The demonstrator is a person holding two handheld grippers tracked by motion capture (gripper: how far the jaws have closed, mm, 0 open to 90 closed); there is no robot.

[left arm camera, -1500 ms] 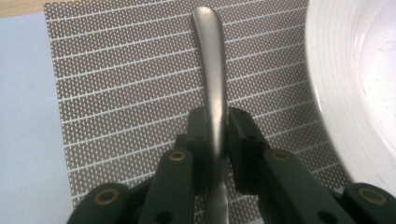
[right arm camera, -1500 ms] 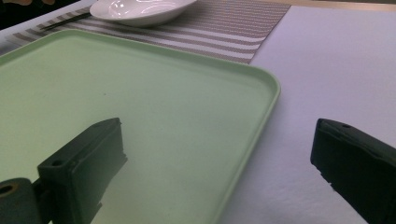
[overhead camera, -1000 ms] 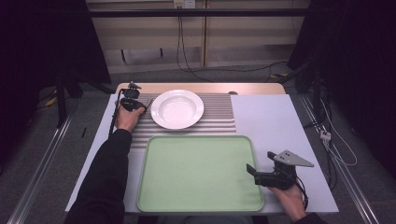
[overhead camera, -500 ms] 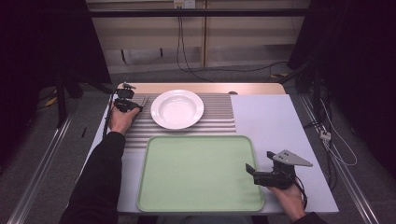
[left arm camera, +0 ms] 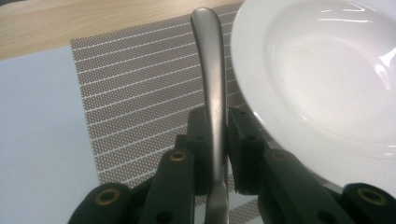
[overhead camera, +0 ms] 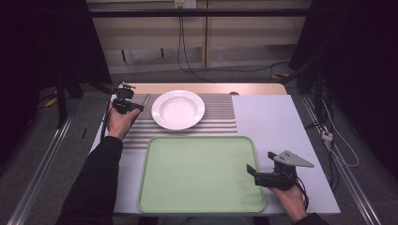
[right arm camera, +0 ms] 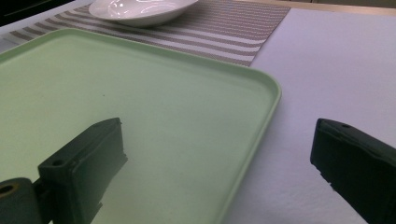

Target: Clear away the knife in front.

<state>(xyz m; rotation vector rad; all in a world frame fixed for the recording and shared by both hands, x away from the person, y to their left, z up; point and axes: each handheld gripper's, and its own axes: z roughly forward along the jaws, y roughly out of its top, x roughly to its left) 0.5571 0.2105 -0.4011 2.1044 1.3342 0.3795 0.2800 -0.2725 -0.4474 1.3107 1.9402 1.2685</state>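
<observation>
Steel handle (left arm camera: 212,79) clamped in left gripper (left arm camera: 217,135), beside white plate (left arm camera: 322,74).

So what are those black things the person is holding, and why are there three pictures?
They are hand-held grabbing tools, each with two black jaws. One camera looks down from above the table; another rides on each tool, looking along its jaws. From above, the left gripper sits by the white plate, which rests on a striped mat. In its own view, its jaws are squeezed shut on a metal utensil handle; which utensil I cannot tell. The right gripper has its jaws wide open, holding nothing, at the edge of the green tray.
</observation>
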